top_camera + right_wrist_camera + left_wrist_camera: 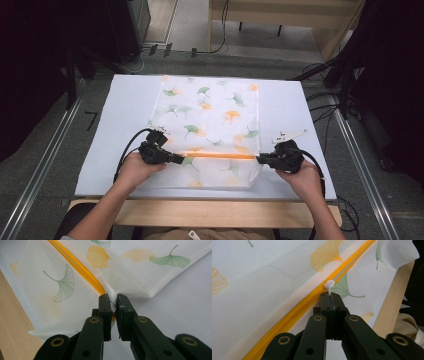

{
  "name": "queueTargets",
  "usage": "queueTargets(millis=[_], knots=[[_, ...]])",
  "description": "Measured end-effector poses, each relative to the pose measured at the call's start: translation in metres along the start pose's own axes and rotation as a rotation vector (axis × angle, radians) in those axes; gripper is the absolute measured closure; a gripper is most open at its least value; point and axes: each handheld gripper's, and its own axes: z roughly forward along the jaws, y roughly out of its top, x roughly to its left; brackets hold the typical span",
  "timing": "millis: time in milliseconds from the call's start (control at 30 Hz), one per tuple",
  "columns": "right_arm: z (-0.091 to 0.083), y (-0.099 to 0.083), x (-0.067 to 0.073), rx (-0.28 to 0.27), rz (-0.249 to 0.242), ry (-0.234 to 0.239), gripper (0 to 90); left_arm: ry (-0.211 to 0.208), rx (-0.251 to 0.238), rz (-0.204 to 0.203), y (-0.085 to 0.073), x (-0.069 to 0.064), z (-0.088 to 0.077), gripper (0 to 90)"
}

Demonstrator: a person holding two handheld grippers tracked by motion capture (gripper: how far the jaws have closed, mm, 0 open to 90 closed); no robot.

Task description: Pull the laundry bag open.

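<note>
High view: two tools, left tool [181,160] clenching one zipper pull [329,285], right tool [259,160] clenching one mesh bag [210,115].

Lab, floor cables [320,95], rails [42,165]

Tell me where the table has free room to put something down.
The white mat is bare left of the mesh bag, and again right of it, up to the mat's edges. The near strip is crowded: the left claw and right claw hold the bag at its zipper.
</note>
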Motion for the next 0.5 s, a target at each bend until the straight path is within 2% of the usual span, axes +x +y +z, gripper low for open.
queueTargets(millis=[500], knots=[[-0.0008, -0.0003, -0.0007, 0.000, -0.001, 0.003, 85.1, -0.005, -0.002, -0.004, -0.0009, 0.0017, -0.0010, 90.0]])
